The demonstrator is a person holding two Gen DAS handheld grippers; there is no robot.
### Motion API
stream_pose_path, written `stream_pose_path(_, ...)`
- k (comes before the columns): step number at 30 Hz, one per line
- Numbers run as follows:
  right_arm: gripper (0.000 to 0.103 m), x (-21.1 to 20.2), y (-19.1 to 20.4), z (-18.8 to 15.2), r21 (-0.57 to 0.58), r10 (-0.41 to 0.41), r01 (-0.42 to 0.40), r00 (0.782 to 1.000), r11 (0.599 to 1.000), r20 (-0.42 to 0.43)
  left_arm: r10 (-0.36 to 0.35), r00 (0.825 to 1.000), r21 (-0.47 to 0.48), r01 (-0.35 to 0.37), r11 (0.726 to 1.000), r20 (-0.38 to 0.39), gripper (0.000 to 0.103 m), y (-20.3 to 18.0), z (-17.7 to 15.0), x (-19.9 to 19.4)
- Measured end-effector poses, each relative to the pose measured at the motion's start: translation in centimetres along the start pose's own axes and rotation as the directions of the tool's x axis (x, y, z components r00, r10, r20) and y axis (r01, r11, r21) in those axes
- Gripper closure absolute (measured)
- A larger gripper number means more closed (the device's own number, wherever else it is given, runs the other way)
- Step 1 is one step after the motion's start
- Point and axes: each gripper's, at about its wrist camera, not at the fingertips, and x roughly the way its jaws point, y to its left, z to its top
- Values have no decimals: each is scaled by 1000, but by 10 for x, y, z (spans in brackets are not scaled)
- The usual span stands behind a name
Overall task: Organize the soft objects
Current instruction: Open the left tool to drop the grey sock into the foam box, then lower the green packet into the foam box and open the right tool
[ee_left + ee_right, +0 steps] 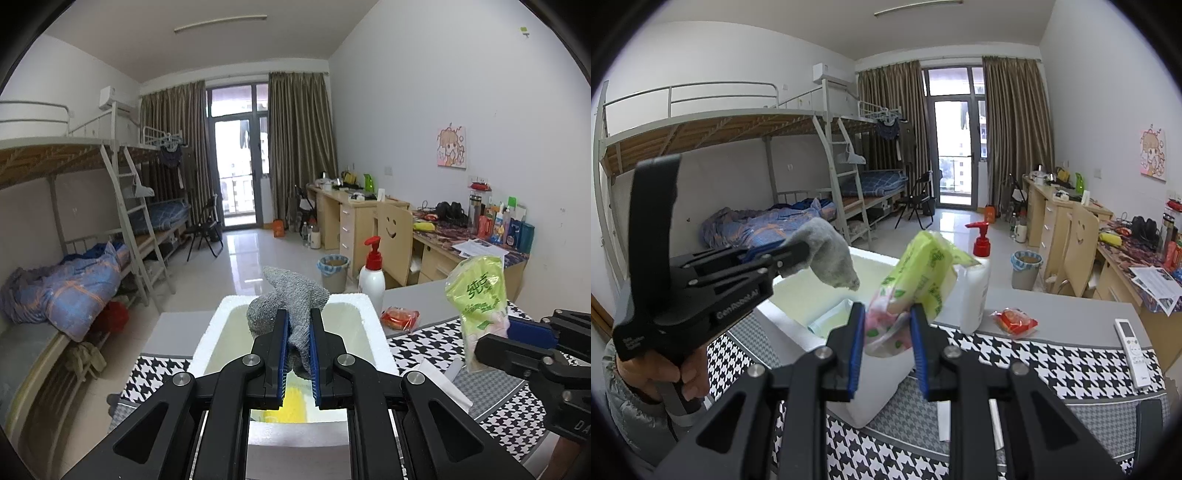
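Two soft things hang above my white foam box [207, 341], mid-frame: left tongs [298, 349] pinch a fuzzy grey sock [291, 299]; right tongs [889, 343] clamp a crinkled green-and-pink tissue pack [916, 280].

From my left wrist view the gray sock [291, 310] and the jaws hide most of the foam box [354, 306] floor, the right gripper [532, 343] runs off the frame at three o'clock, and the tissue pack [478, 295] print is too blurred to read.
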Motion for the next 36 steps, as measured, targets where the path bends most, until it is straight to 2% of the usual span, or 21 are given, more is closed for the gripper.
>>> stream_pose_path(5,75,5,3,2,-2,-11,11,1000,1000,-11,13,1000,-1,-13,1000,-18,92,8,-2,11)
stream_pose_path(13,75,9,9,5,-1,-23,23,999,1000,-25,-13,998,-17,12,1000,-57,89,14,-7,22)
stream_pose_path(14,75,9,10,6,0,-22,22,999,1000,-26,-7,998,-17,6,1000,-61,86,14,-7,23)
stream_pose_path(16,75,10,12,6,-1,-21,21,999,1000,-27,8,998,-18,-9,1000,-62,59,16,-8,23)
stream_pose_path(18,75,9,13,7,-6,-21,21,999,1000,-26,28,998,-22,-29,999,-52,43,19,-7,23)
stream_pose_path(20,75,8,14,7,-7,-21,21,999,1000,-24,25,999,-30,-27,999,-43,32,23,-8,20)
stream_pose_path(22,75,8,15,8,-6,-21,21,1000,1000,-23,19,999,-39,-20,999,-34,15,25,-7,17)
stream_pose_path(29,75,11,17,9,-11,-17,17,1000,1000,-25,39,999,-45,-38,998,11,1,27,-6,1)
stream_pose_path(36,75,16,25,15,-24,4,-5,1000,1000,-25,77,996,-57,-75,996,41,1,36,-7,-13)
